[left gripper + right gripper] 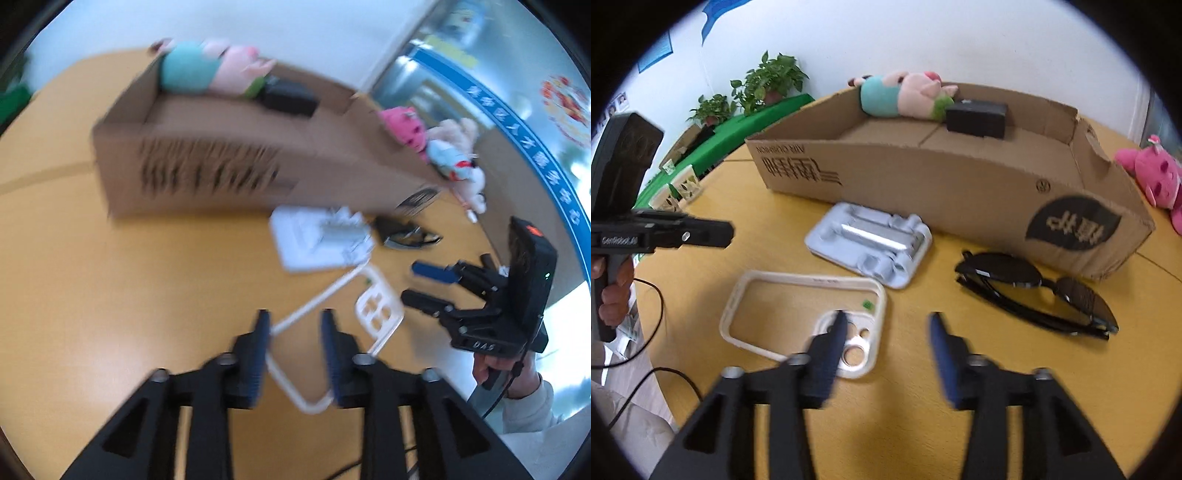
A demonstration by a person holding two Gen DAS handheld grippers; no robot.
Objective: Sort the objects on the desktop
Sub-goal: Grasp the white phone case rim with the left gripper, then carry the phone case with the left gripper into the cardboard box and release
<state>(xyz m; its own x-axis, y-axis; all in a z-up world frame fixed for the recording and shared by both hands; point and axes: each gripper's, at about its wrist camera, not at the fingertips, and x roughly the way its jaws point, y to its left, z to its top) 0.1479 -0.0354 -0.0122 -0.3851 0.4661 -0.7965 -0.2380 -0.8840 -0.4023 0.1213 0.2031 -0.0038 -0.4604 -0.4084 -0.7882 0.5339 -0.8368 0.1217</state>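
An open cardboard box (960, 184) lies on the wooden table and holds a pig plush (905, 94) and a black box (977, 118). In front of it lie a white moulded tray (871, 242), a cream phone case (798, 314) and black sunglasses (1034, 291). My left gripper (295, 325) is open with its fingers on either side of the phone case's edge (314, 306). My right gripper (886, 328) is open above the table between the case and the sunglasses; it also shows in the left wrist view (424, 284).
A pink plush (1156, 177) and a pale plush (458, 155) lie right of the box. Potted plants (768, 85) stand on a green surface beyond the table. Cables (653, 325) hang off the table's left edge.
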